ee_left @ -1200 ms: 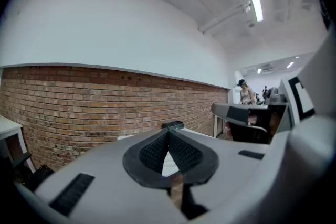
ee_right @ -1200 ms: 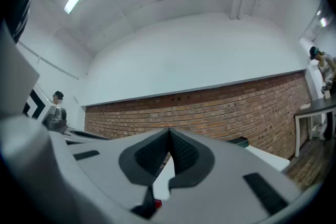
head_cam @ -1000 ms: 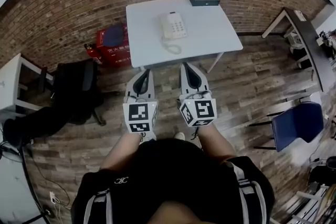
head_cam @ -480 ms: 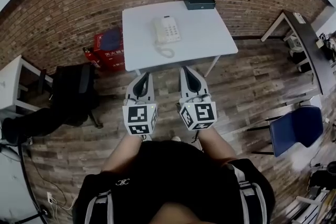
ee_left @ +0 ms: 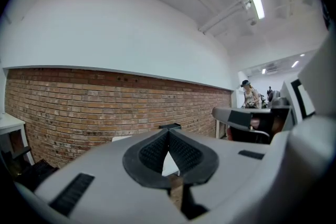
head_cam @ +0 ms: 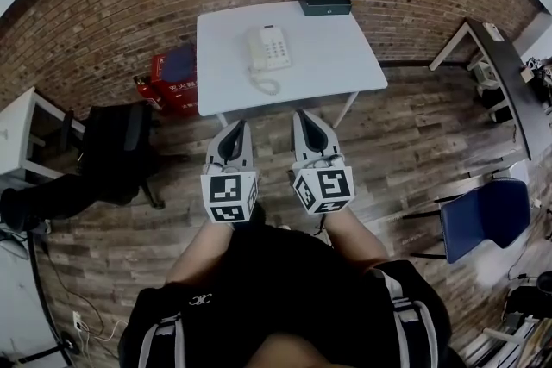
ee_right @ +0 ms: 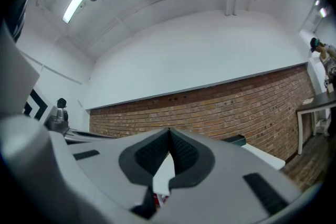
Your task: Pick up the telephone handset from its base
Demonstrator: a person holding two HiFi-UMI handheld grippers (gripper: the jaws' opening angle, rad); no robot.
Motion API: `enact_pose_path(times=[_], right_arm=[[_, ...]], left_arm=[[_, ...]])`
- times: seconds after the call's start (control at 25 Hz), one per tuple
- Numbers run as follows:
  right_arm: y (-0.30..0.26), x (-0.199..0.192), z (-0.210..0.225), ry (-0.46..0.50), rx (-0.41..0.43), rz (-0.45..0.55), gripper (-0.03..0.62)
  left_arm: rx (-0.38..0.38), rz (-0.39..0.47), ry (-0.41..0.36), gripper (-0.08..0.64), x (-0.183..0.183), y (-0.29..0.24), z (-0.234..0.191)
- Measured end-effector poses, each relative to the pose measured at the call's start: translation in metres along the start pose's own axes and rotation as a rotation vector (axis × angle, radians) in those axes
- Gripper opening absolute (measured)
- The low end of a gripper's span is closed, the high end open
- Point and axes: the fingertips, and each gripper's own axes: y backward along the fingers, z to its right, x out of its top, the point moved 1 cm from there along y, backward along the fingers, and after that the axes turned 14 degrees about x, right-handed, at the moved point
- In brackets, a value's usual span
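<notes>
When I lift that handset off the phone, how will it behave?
The handset looks like rigid moulded plastic, so it is probably stiff and light. Its coiled cord lies looped on the table, so it will likely stretch and may drag the base.

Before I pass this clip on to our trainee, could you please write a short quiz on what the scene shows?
1. True or false: the handset lies on the telephone base, which stands on the white table.
2. What sits at the table's far edge? A) a dark box B) a mug C) a lamp
3. How do the jaws of the left gripper and the right gripper stand, and do they hold anything?
Key: 1 true. 2 A. 3 Together on both grippers, with nothing between them.
</notes>
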Motion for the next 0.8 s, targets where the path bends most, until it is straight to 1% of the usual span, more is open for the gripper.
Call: enact_pose_path(times=[0.2, 0.4, 0.68, 0.8], right_arm=[[-0.018, -0.005, 0.010, 0.001, 0.001, -0.003, -0.002], [-0.038, -0.008, 0.021, 0.052, -0.008, -0.018, -0.003], [-0.080, -0.018, 0.040, 0.048, 0.006, -0.033, -0.003], [-0.101, -0.021, 0.049, 0.047, 0.013, -0.036, -0.003]], left_arm=[[-0.008, 0.002, 0.010, 0.002, -0.001, -0.024, -0.006], [-0.018, 0.001, 0.016, 0.002, -0.003, -0.051, -0.009], [-0.032, -0.012, 0.018, 0.002, -0.002, -0.093, -0.019], [-0.031, -0.024, 0.044, 0.002, -0.003, -0.116, -0.031]])
